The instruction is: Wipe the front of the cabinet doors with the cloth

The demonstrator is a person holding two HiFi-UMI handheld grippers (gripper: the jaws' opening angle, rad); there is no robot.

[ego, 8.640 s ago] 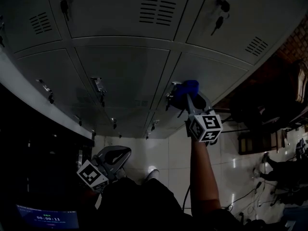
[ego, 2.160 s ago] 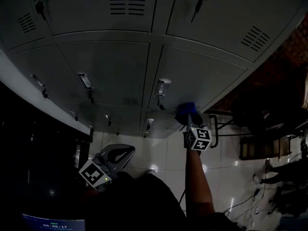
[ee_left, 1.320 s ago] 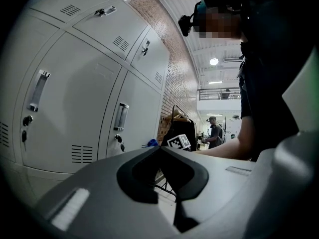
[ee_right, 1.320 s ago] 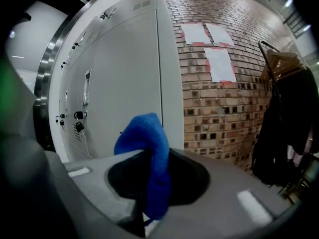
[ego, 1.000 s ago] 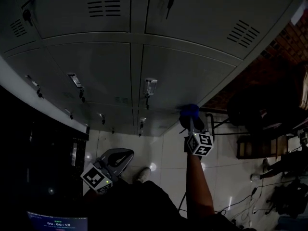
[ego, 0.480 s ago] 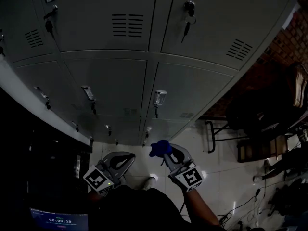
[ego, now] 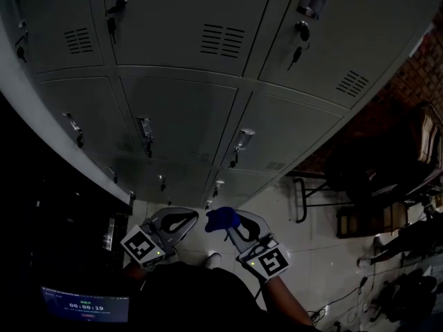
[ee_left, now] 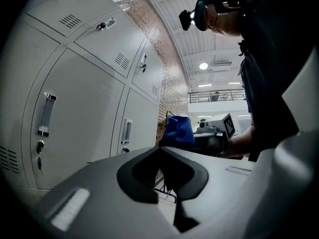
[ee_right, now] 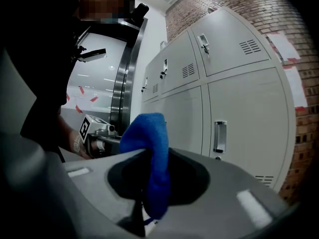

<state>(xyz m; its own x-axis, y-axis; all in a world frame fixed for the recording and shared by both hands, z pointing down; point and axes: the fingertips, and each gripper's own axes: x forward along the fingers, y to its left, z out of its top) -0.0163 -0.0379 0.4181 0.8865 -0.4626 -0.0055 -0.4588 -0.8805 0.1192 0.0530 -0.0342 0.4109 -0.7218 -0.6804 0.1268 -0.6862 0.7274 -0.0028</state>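
Observation:
Grey metal cabinet doors with handles and vents fill the top of the head view. My right gripper is shut on a blue cloth, held low near the person's body and apart from the doors. In the right gripper view the cloth hangs pinched between the jaws, with the doors to the right. My left gripper sits beside it at the lower left, jaws shut with nothing in them. The left gripper view shows the cloth and the doors.
A brick wall stands right of the cabinets. A dark chair and cables sit on the white tiled floor at the right. A small lit screen shows at the lower left. A person's shoe is on the floor.
My right gripper has pulled the cloth off the lower cabinet door and drawn back down beside my left gripper. The head view has tilted up, showing more of the upper doors.

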